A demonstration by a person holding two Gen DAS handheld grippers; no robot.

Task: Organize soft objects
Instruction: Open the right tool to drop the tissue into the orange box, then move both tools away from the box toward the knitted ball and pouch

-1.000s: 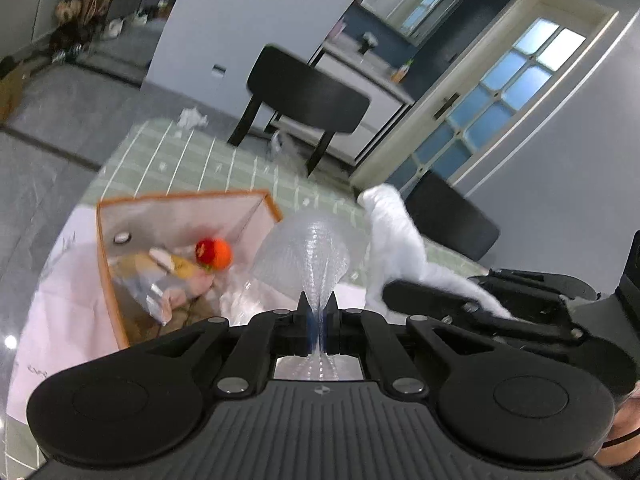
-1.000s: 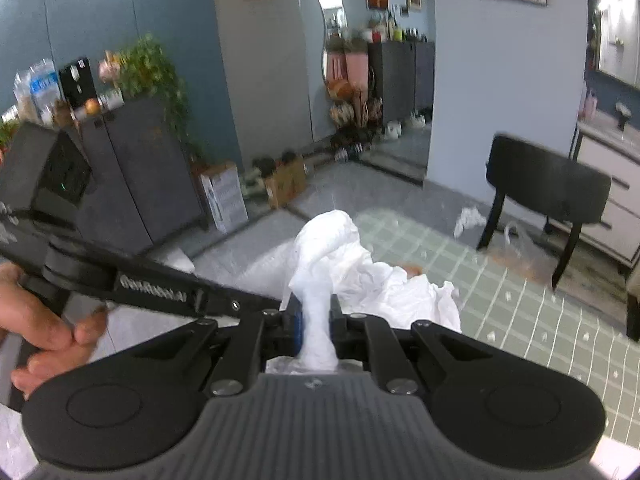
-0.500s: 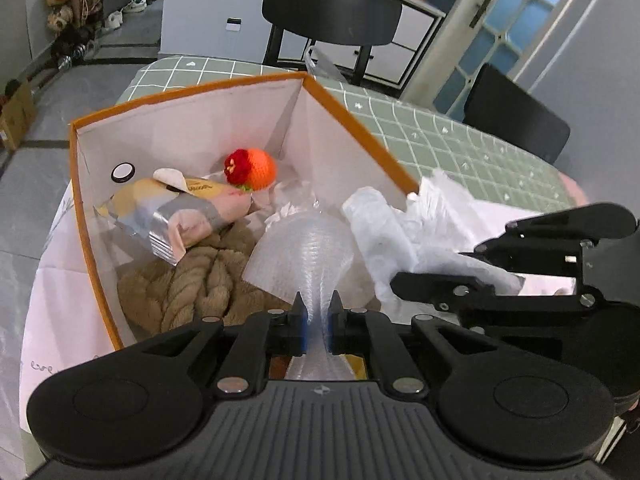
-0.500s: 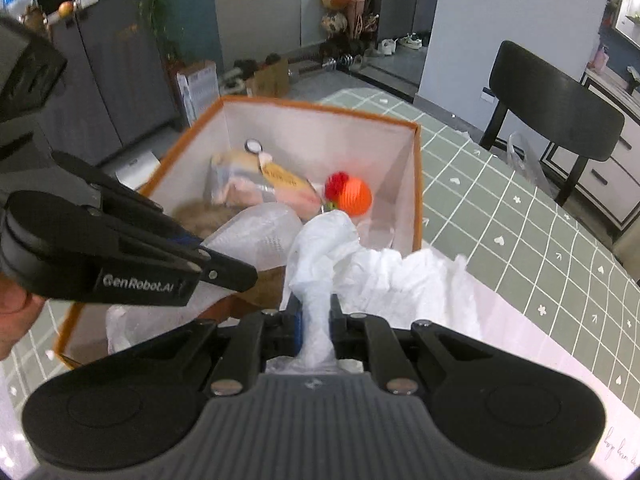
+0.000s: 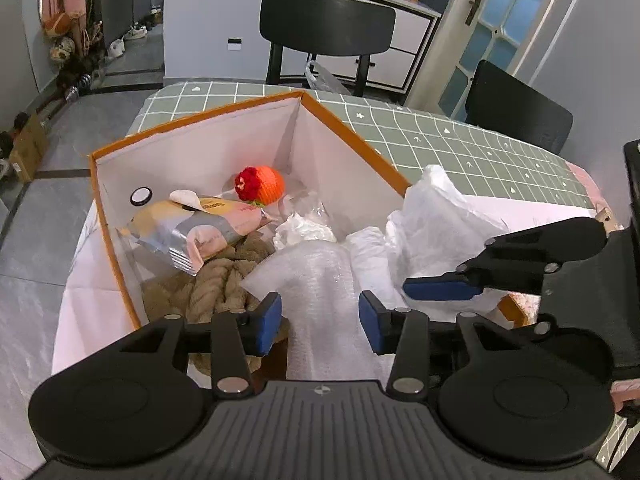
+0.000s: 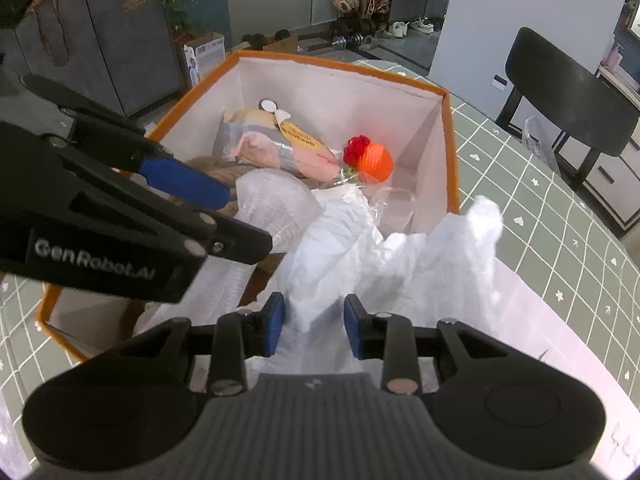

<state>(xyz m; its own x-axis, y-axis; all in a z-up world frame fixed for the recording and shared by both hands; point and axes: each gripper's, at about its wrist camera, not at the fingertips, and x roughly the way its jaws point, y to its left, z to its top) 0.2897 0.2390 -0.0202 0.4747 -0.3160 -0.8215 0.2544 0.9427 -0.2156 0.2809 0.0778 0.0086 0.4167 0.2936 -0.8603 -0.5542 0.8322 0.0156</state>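
Observation:
An orange-rimmed box [image 5: 344, 124] [image 6: 450, 152] stands on the table. It holds a tan rope [image 5: 216, 284], a snack packet [image 5: 200, 228] [image 6: 288, 148] and an orange knitted ball [image 5: 262, 184] [image 6: 370, 160]. A bubble-wrap sheet [image 5: 320, 280] [image 6: 272, 204] lies over the box's near side, between the jaws of my open left gripper [image 5: 320, 316]. A crumpled white plastic bag [image 5: 436, 220] [image 6: 404, 256] drapes over the box's corner, between the jaws of my open right gripper [image 6: 314, 324]. Neither gripper holds anything.
The table carries a green checked cloth [image 5: 460, 144] [image 6: 560, 248] and white paper [image 5: 84, 276] under the box. Black chairs [image 5: 326, 24] [image 5: 516, 108] [image 6: 568, 88] stand at the far side. Grey cabinets [image 6: 96, 36] stand beyond the box.
Both grippers came down over the box and opened. The left let go of the bubble wrap and the right let go of the white bag; both now rest on the box.

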